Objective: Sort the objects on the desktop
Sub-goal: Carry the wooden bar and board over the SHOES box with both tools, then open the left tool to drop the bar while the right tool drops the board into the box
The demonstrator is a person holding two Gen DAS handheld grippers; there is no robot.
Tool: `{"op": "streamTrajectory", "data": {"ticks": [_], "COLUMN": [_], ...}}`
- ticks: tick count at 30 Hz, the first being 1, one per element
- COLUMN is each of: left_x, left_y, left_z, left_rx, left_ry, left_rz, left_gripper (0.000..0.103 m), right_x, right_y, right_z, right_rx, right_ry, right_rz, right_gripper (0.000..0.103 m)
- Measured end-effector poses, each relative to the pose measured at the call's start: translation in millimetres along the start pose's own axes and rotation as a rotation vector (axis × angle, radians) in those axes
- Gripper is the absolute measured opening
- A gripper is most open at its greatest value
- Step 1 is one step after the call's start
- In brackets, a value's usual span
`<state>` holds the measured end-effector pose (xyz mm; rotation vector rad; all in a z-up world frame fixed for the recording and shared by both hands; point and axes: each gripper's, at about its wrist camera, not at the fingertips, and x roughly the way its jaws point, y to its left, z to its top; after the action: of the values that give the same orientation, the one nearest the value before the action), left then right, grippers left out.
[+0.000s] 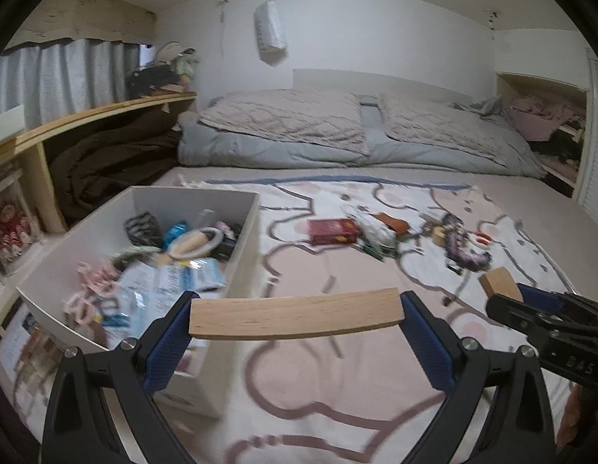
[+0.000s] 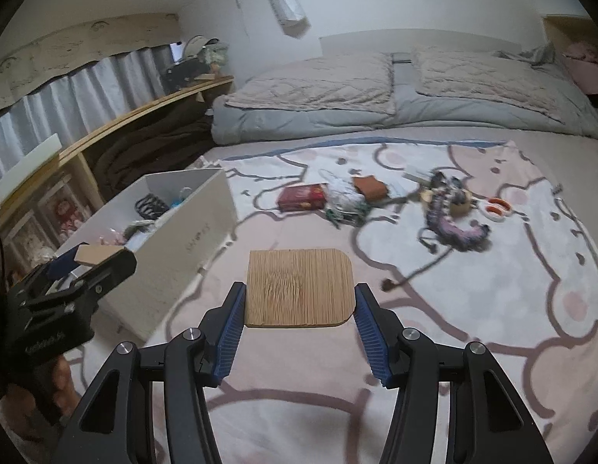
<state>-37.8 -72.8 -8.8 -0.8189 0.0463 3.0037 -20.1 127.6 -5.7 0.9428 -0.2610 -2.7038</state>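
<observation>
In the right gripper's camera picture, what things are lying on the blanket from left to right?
White box → red box → brown pouch → purple fuzzy thing → orange-and-white rings.

Both grippers tilt downward side by side — left gripper (image 1: 295,315) and right gripper (image 2: 300,301) each clamped shut on something.

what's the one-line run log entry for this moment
left gripper: shut on wooden block | right gripper: shut on wooden board | white box: part filled | blanket: red box, scissors unsorted
</observation>
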Motion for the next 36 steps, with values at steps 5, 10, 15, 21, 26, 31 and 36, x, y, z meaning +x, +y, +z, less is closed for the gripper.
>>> {"op": "streamTrajectory", "data": {"ticks": [5,10,15,21,26,31,36], "left_x": [0,-1,3,15,29,43,50], "left_y": [40,74,111,141,150,154,156], "left_z": [9,13,16,14,8,3,0], "left_rx": [-0.029,-0.044,-0.073,-0.119,-0.109,-0.098,-0.093], "left_ry": [-0.011,-0.016,0.000,0.067,0.121,0.168,0.191], "left_rz": [0.066,0.127,0.163,0.149,0.145,0.134,0.129], "left_gripper": [0.101,0.101,0.101,0.101,0.101,0.101,0.101], "right_x": [8,18,26,35,44,52,60], "right_y": [23,47,71,98,118,136,148], "right_z": [7,11,15,21,27,32,40], "right_rx": [-0.042,-0.087,-0.128,-0.176,-0.206,-0.229,-0.235], "right_ry": [0.005,0.016,0.024,0.032,0.044,0.057,0.069], "right_rz": [0.016,0.029,0.047,0.064,0.089,0.114,0.142], "right_gripper": [0.056,0.056,0.056,0.056,0.056,0.056,0.056]}}
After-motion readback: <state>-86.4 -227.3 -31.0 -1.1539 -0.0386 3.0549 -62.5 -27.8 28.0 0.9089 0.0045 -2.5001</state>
